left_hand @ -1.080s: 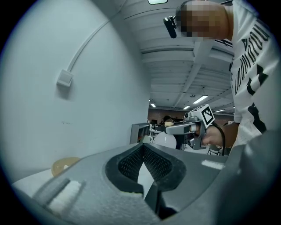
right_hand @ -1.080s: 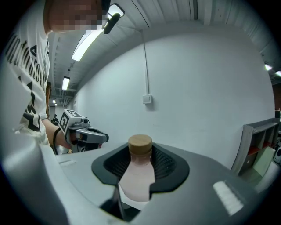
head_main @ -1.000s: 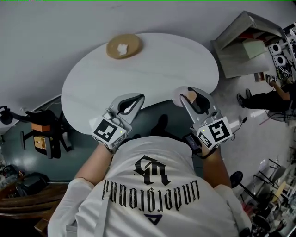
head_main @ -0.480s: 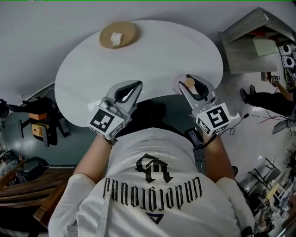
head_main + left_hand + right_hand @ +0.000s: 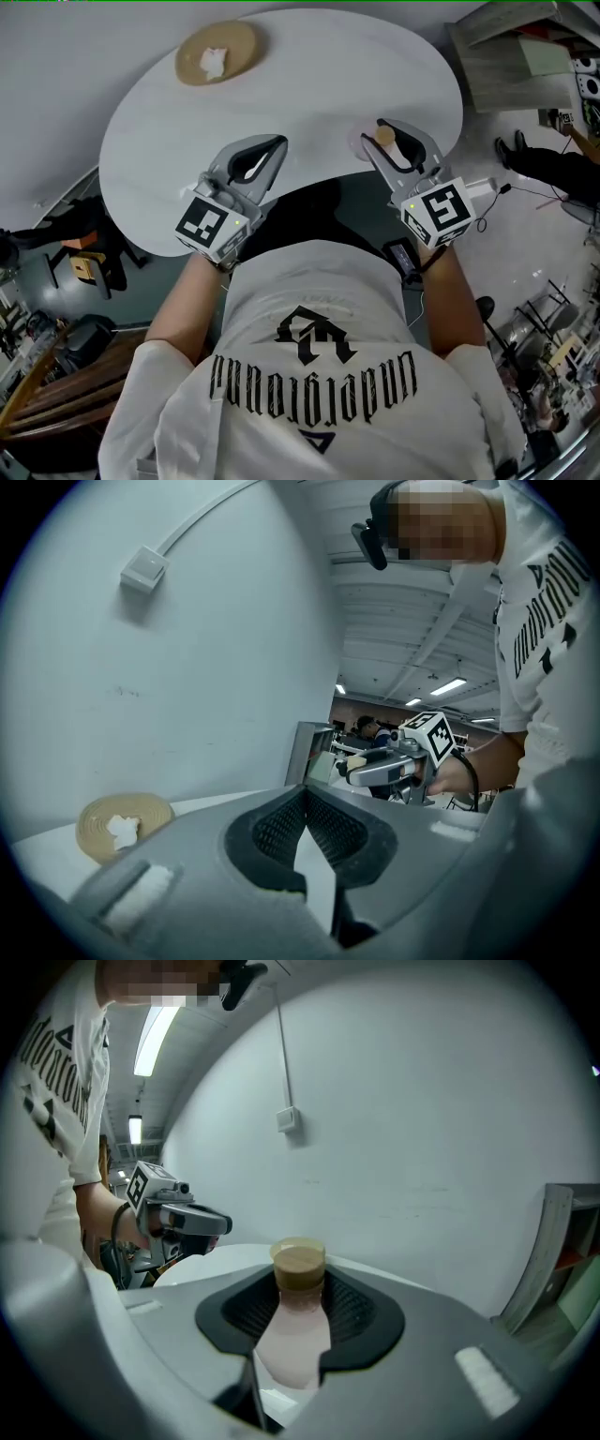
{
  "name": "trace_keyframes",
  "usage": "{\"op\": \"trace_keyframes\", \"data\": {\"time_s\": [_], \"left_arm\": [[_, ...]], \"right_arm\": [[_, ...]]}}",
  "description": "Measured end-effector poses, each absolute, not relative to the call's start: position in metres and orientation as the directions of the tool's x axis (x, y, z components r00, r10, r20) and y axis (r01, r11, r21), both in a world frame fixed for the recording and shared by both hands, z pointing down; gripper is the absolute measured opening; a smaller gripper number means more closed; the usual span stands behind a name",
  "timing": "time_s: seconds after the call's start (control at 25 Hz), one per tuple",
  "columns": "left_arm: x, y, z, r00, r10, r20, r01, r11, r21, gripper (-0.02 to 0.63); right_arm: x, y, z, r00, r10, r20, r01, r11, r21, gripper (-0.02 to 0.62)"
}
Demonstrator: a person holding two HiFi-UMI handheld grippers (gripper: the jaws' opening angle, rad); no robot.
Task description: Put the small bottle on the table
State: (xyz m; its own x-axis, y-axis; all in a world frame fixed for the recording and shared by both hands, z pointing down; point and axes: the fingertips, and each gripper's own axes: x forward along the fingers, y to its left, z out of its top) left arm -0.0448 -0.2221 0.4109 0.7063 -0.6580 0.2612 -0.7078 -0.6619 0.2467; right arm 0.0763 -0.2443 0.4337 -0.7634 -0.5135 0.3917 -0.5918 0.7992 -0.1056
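The right tongs (image 5: pixel 389 132) are holding the little bottle (image 5: pixel 298 1327) around its neck, just over the near edge of the counter (image 5: pixel 309 84). The left tongs (image 5: pixel 305 797) are closed on nothing. The bottle is looking light, hard and maybe slippery, so squeezing under the cap is probably safest.
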Motion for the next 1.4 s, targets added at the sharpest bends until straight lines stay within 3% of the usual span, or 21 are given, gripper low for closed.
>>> {"op": "trace_keyframes", "data": {"time_s": [1.4], "left_arm": [[-0.015, -0.285, 0.530, 0.775, -0.506, 0.378, -0.620, -0.724, 0.301, 0.006]], "right_arm": [[0.076, -0.288, 0.589, -0.669, -0.422, 0.612, -0.583, 0.808, -0.079, 0.138]]}}
